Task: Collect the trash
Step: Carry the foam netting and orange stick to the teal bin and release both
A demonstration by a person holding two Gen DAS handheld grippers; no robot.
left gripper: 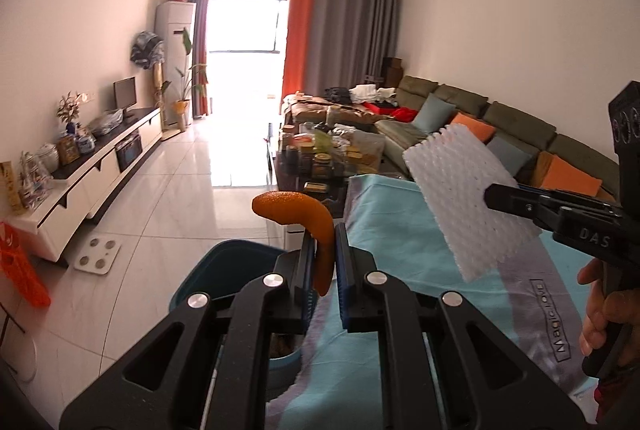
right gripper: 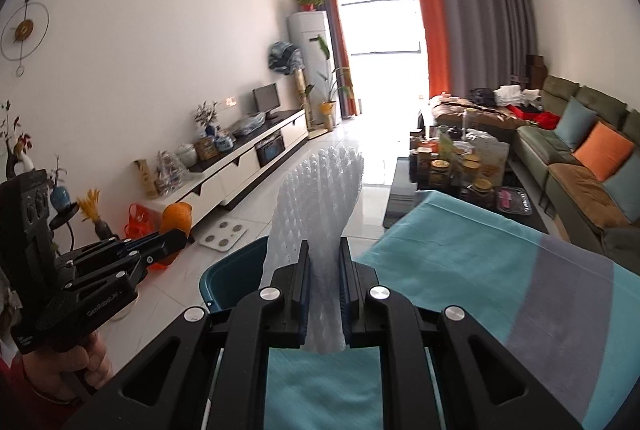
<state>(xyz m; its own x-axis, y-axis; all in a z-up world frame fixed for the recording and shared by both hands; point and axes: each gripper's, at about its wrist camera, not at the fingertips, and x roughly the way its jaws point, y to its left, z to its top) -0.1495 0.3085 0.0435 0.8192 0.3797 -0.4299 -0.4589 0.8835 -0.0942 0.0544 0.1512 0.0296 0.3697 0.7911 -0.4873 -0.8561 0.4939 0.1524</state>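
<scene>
Left gripper (left gripper: 325,258) pinches a curved strip of orange peel (left gripper: 298,208) between its blue pads, the peel's free end arching up and away. It hangs above the near edge of the teal bin (left gripper: 224,270), which stands on the floor just beside the counter. Right gripper (right gripper: 325,270) is clamped on a white foam fruit net (right gripper: 316,206), held upright over the teal cloth (right gripper: 460,250) covering the counter, just beside the bin. A hand (left gripper: 600,306) grips the right gripper's handle.
</scene>
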